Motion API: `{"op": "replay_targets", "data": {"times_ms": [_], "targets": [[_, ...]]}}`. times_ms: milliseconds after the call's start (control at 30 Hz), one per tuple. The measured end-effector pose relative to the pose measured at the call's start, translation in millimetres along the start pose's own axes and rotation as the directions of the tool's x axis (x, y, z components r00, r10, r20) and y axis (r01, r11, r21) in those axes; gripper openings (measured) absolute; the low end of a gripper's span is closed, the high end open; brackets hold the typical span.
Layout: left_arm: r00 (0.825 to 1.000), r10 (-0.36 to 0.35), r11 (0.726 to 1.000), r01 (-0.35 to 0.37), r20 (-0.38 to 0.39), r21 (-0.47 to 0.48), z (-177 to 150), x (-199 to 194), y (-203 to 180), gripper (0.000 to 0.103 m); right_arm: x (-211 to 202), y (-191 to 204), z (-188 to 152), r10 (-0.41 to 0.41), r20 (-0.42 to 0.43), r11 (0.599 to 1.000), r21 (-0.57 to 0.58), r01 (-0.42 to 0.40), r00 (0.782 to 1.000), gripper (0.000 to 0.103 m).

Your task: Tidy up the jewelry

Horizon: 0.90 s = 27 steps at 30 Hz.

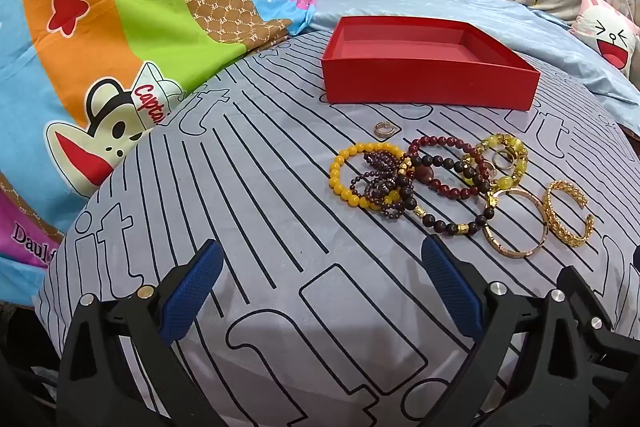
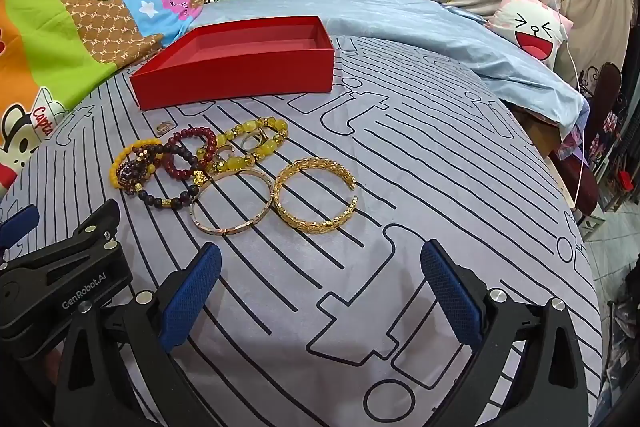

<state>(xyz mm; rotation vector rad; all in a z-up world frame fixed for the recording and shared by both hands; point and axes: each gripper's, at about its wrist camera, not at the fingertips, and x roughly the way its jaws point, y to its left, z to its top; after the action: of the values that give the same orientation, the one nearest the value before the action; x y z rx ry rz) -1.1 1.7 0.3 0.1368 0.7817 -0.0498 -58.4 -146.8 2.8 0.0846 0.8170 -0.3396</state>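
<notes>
The black body of the left hand-held gripper (image 2: 60,279), seen at the left edge of the right wrist view, carries the white lettering "GenRobot.AI". On the colourful cartoon-monkey quilt (image 1: 100,39) at the left, a monkey's white cap reads "Captai" in red with the rest cut off; black script by a red star lies rotated and I cannot read it for sure, the brown bands repeat a small "PF" monogram, and a purple patch low down shows "Daul", cut off. The grey bed sheet (image 1: 260,219) bears large outlined letters among its black stripes, "it" being readable at the left.

The left hand-held gripper (image 1: 320,263) has its blue-padded fingers spread wide and holds nothing; it hovers over the sheet, near the jewelry, its right fingertip just short of the dark bead bracelet (image 1: 448,215). The right hand-held gripper (image 2: 320,263) is likewise wide open and empty, with the gold open cuff (image 2: 316,195) and the thin gold bangle (image 2: 232,203) just beyond its fingertips.

The jewelry lies in a loose cluster on the sheet: a yellow bead bracelet (image 1: 340,163), dark red bead bracelet (image 1: 440,143) and pale yellow bead bracelet (image 1: 508,163) overlap one another, with a small ring (image 1: 385,129) lying apart, between the cluster and the red box (image 1: 428,83). The box stands open on the far side.
</notes>
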Motion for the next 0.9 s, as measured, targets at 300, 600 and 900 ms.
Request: {"op": "replay_targets", "data": {"times_ms": [300, 600, 900], "targets": [[1.0, 0.0, 1.0, 0.0, 0.0, 0.0, -0.3, -0.1, -0.2, 0.095, 0.3, -0.4, 0.1, 0.001, 0.0, 1.0, 0.002, -0.001, 1.0, 0.096], [1.0, 0.0, 1.0, 0.0, -0.001, -0.001, 0.3, -0.5, 0.3, 0.095, 0.5, -0.4, -0.2, -0.001, -0.002, 1.0, 0.0, 0.001, 1.0, 0.096], [1.0, -0.016, 0.999, 0.016, -0.002, -0.028, 0.1, -3.3, 9.3, 0.095, -1.5, -6.3, -0.3, 0.008, 0.004, 1.0, 0.002, -0.008, 1.0, 0.096]]}}
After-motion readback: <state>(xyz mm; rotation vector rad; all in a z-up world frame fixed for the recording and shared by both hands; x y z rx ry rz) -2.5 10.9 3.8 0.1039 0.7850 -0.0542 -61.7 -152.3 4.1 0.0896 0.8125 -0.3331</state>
